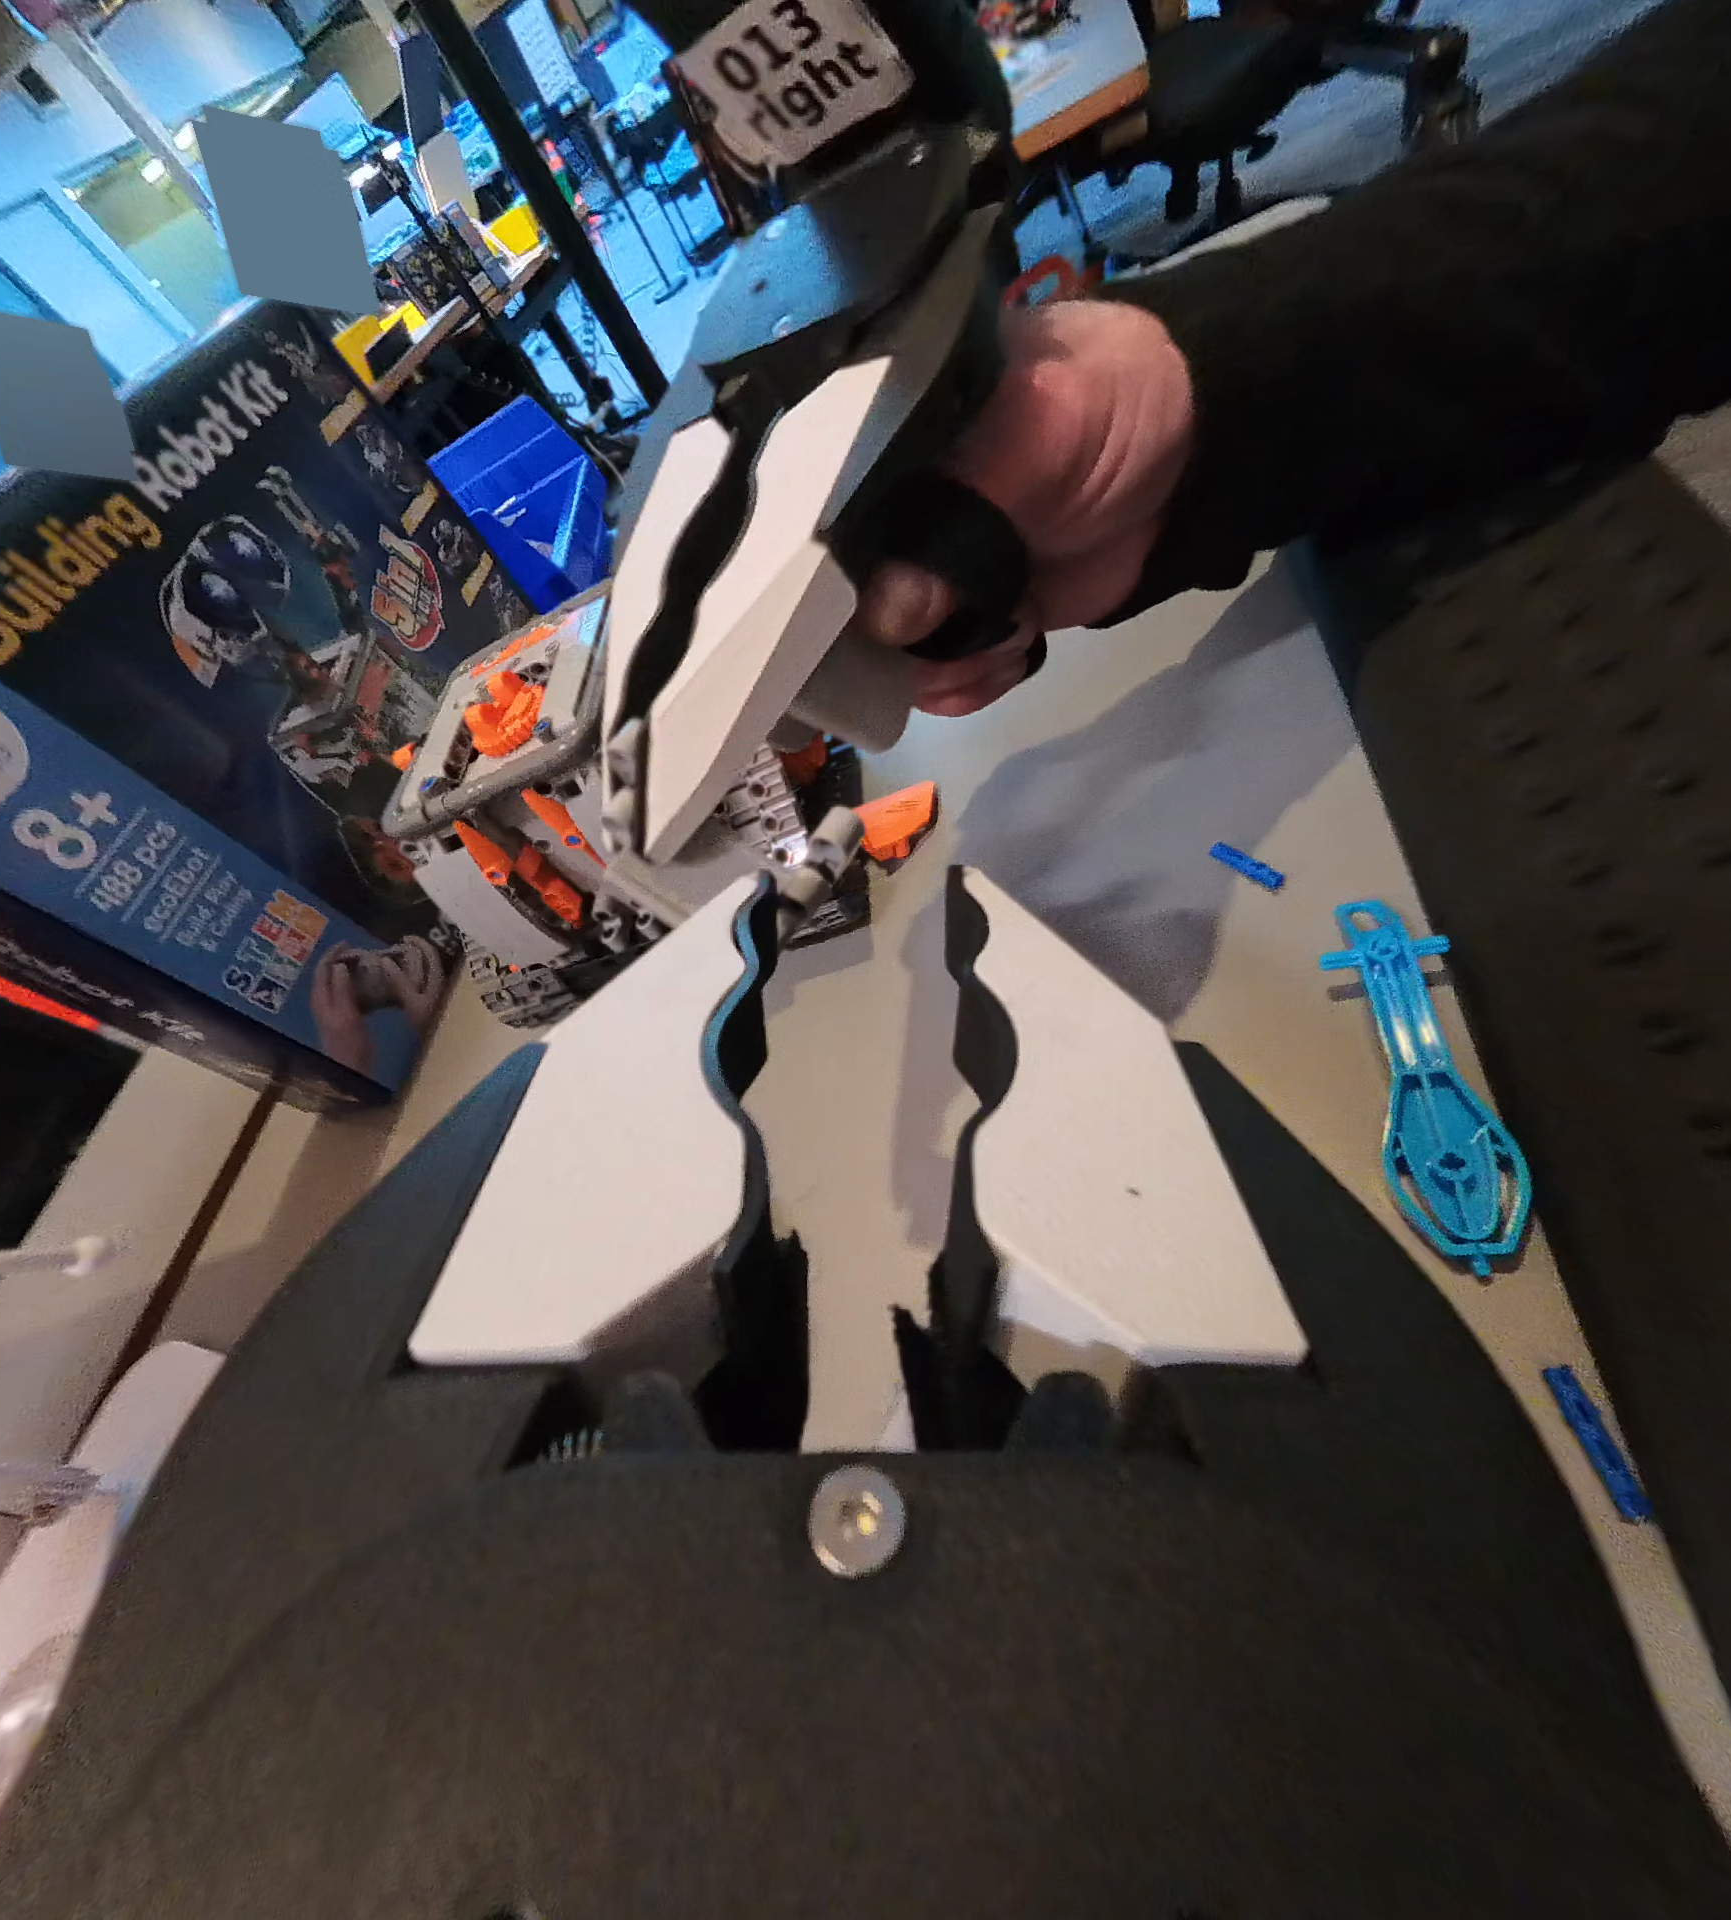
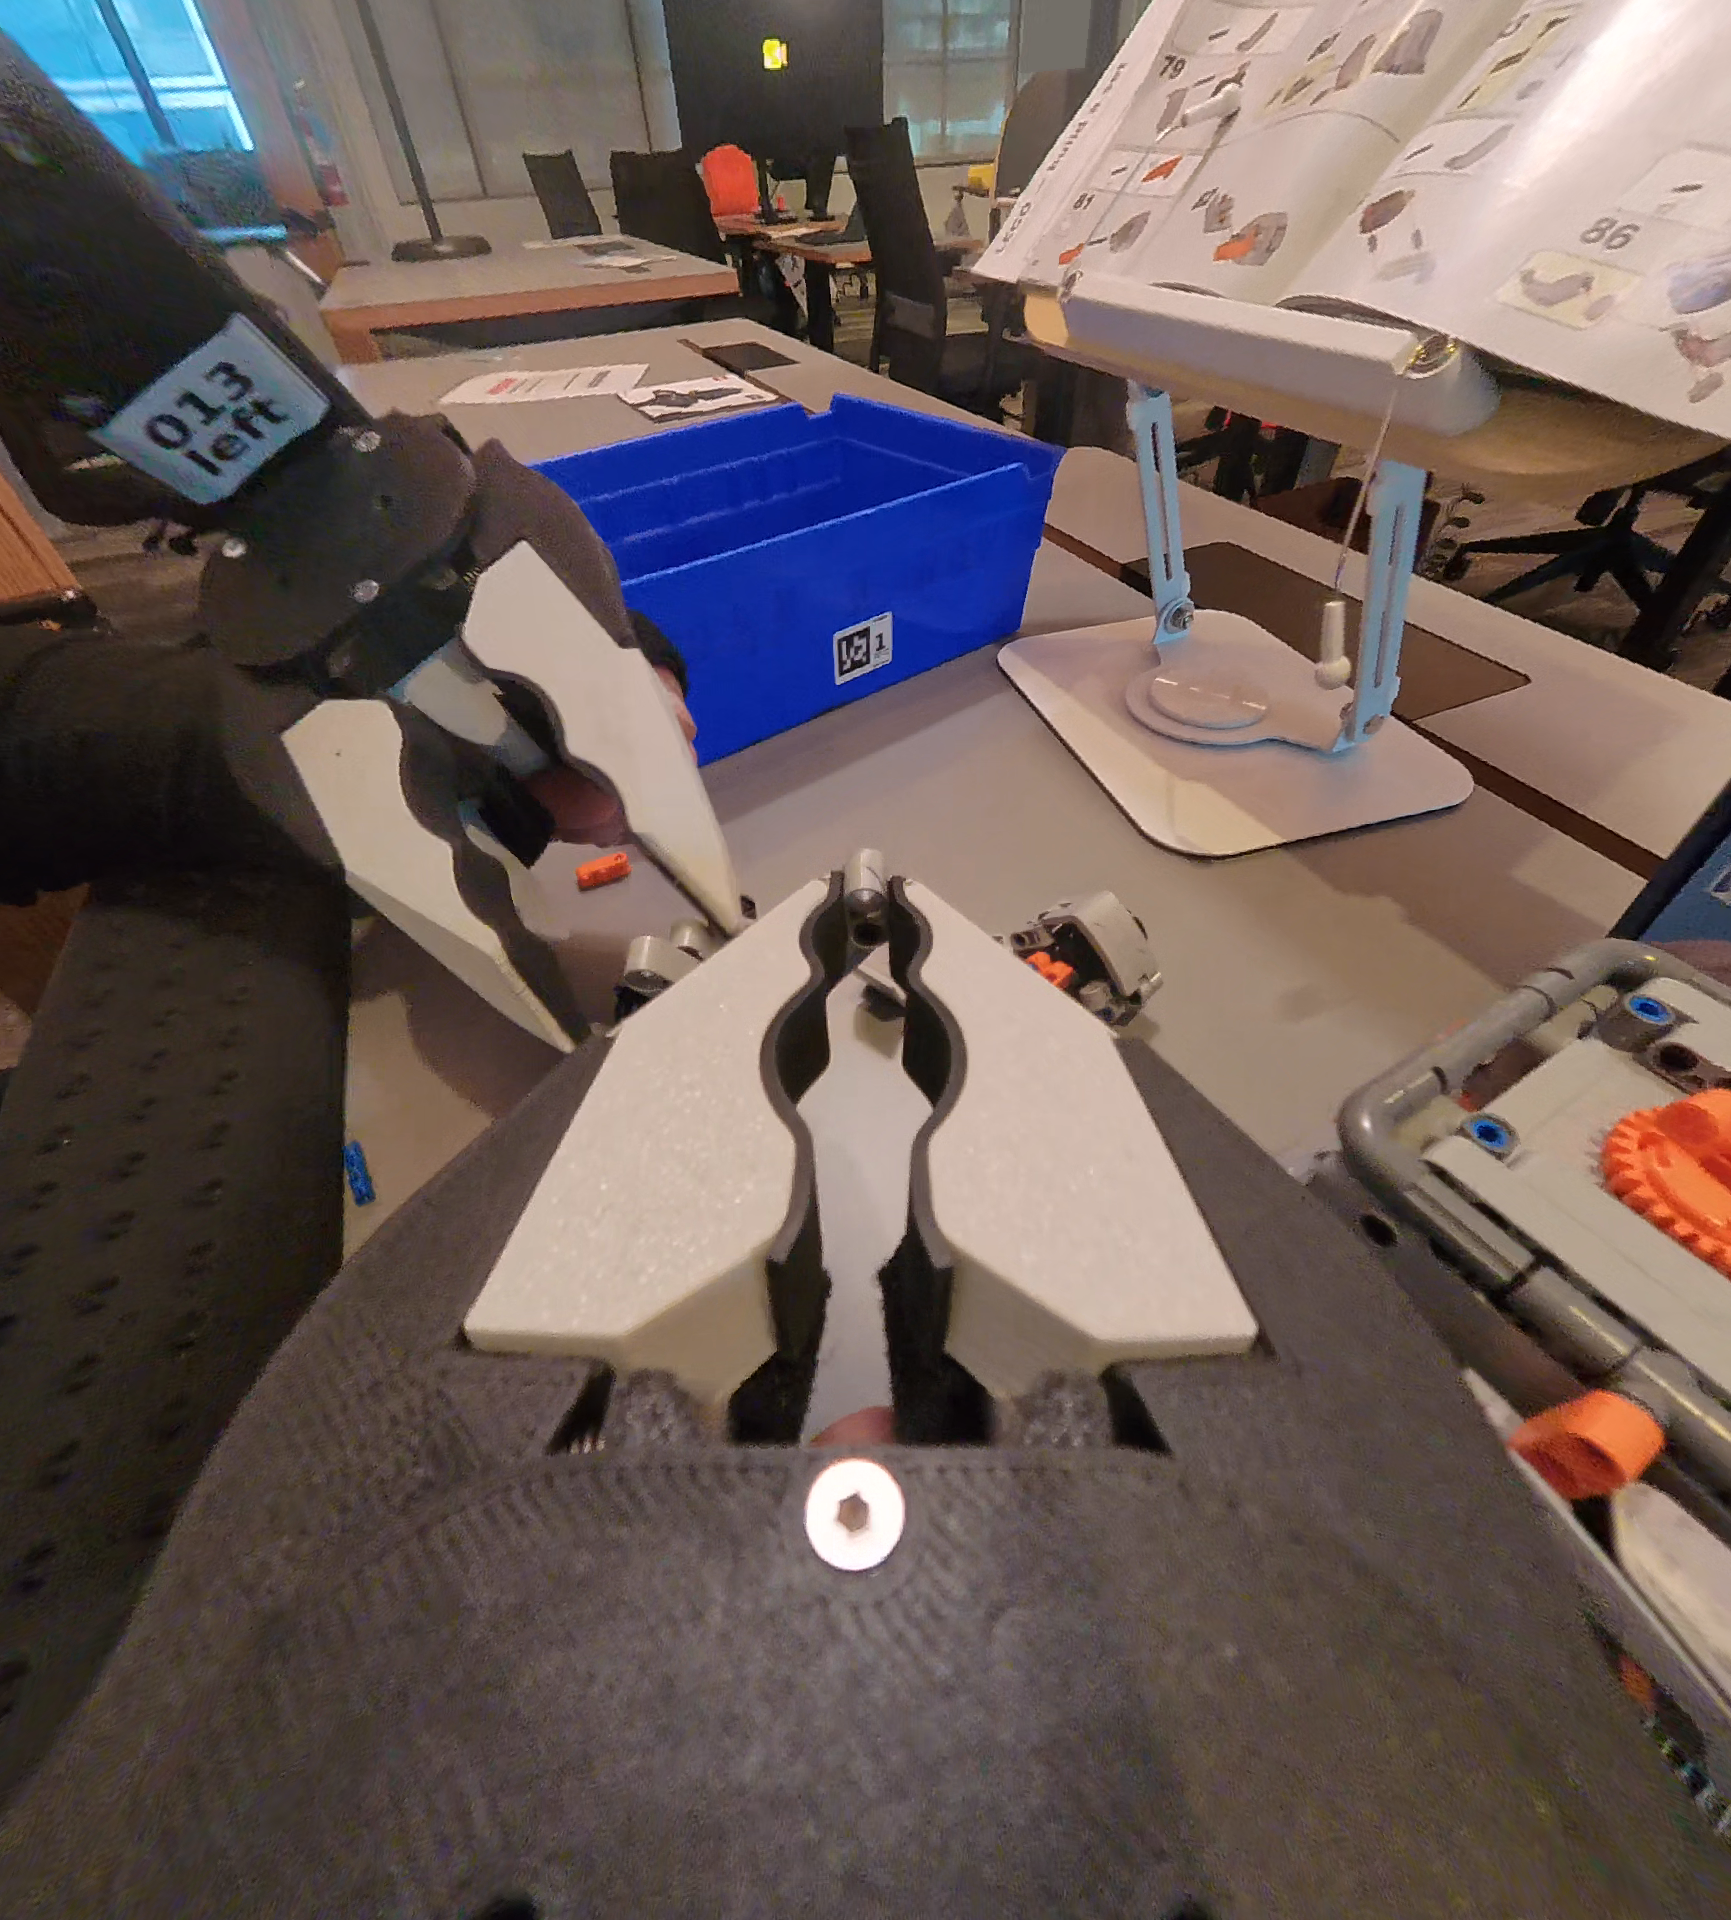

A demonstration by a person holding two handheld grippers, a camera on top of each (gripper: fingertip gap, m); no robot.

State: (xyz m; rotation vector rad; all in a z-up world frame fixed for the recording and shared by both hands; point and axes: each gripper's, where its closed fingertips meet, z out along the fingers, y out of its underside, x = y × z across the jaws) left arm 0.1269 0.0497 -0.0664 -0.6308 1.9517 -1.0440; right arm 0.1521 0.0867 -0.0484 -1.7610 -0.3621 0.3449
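My right tongs [image 2: 866, 894] pinch a small grey connector piece [image 2: 863, 906] mid-tabletop beside the grey-and-orange model [image 1: 528, 790], my left tongs [image 1: 856, 883] gape empty just beside it, so I'd hold the pinch square and steady.

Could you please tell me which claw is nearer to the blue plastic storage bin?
Left. The left claw hangs open just in front of the blue plastic storage bin; the right claw, shut on a small grey connector piece, sits farther back.
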